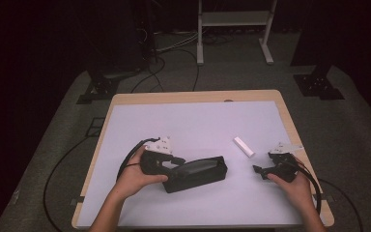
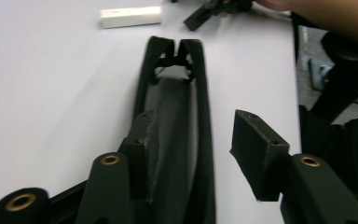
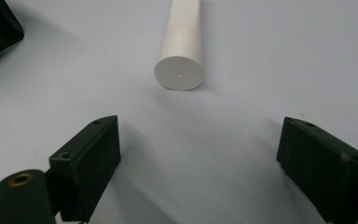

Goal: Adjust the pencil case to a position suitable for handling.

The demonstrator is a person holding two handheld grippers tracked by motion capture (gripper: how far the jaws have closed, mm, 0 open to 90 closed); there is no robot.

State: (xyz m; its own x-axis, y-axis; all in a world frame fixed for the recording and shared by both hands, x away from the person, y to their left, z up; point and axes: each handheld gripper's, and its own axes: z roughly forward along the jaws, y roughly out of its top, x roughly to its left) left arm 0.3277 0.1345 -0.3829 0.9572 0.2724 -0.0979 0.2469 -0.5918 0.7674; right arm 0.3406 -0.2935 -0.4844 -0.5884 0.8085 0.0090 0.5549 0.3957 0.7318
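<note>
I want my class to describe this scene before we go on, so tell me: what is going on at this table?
A person sits at a table covered by a white sheet, a two-jaw gripper in each hand. The left gripper is at one end of a long black pouch, open, with one jaw inside the pouch's open mouth and the other outside its wall. The right gripper is open too, holding nothing and pointing at the round end of a white tube that lies flat on the sheet just beyond its jaws.

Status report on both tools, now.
Left tool open, one jaw inside black pouch. Right tool open, facing white tube, not touching. Nothing between them.
</note>
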